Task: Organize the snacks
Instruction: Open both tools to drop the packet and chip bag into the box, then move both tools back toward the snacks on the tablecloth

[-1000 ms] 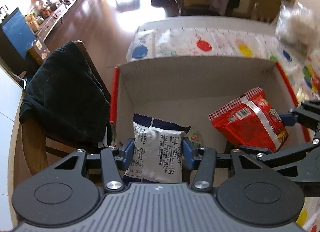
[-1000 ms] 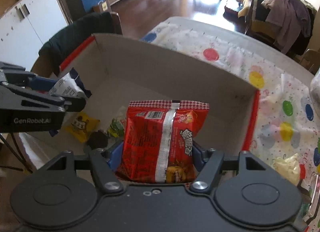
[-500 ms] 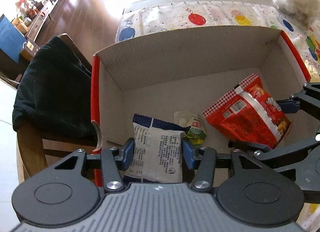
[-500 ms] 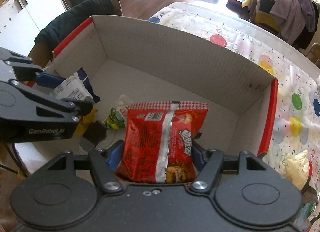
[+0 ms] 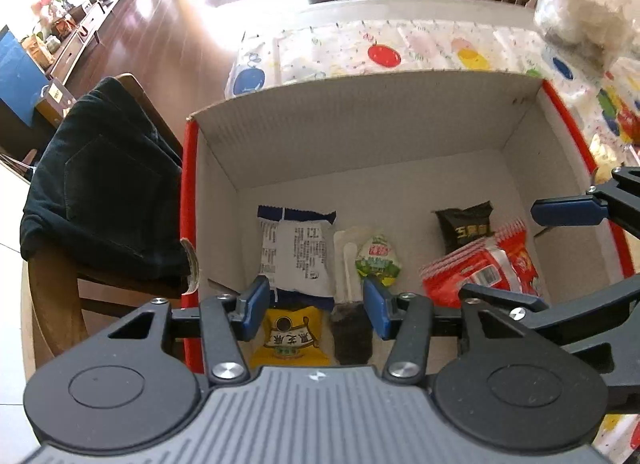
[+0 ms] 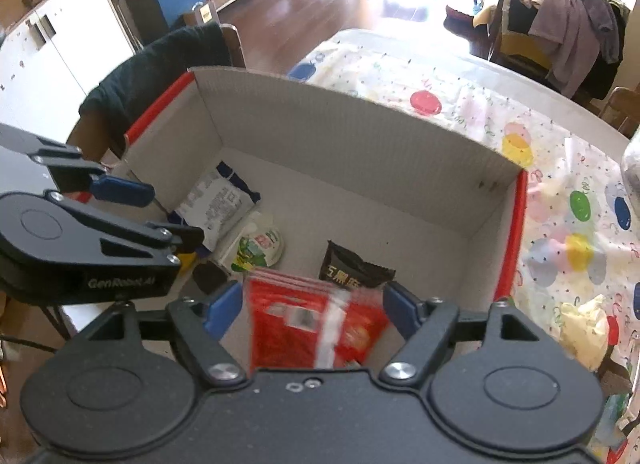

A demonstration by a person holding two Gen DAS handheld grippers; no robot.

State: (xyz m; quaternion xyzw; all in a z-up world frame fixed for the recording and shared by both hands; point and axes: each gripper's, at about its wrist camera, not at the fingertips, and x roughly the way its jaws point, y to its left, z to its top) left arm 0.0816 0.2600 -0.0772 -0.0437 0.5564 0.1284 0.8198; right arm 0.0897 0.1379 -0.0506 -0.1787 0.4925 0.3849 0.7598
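Note:
A cardboard box with red rims (image 5: 400,120) (image 6: 360,136) stands open below both grippers. On its floor lies a white and blue packet (image 5: 296,252) (image 6: 218,202). My left gripper (image 5: 316,302) (image 6: 156,212) hangs just over its near end, open, pads off it. The jaws of my right gripper (image 6: 312,304) (image 5: 536,252) are opening. A blurred red snack bag (image 6: 316,324) (image 5: 480,272) drops loose between them. Also in the box are a green and white cup (image 5: 378,260), a black packet (image 5: 466,226), a yellow packet (image 5: 290,338) and a dark one (image 5: 352,332).
The box sits on a table with a dotted cloth (image 5: 384,52) (image 6: 560,200). A chair draped with black clothing (image 5: 104,192) stands at the box's left side. A clear plastic bag (image 5: 580,20) and a pale crumpled bag (image 6: 584,324) lie to the right.
The white and blue packet has left the left jaws and lies on the box floor. The right jaws have widened and the red bag is slipping down out of them.

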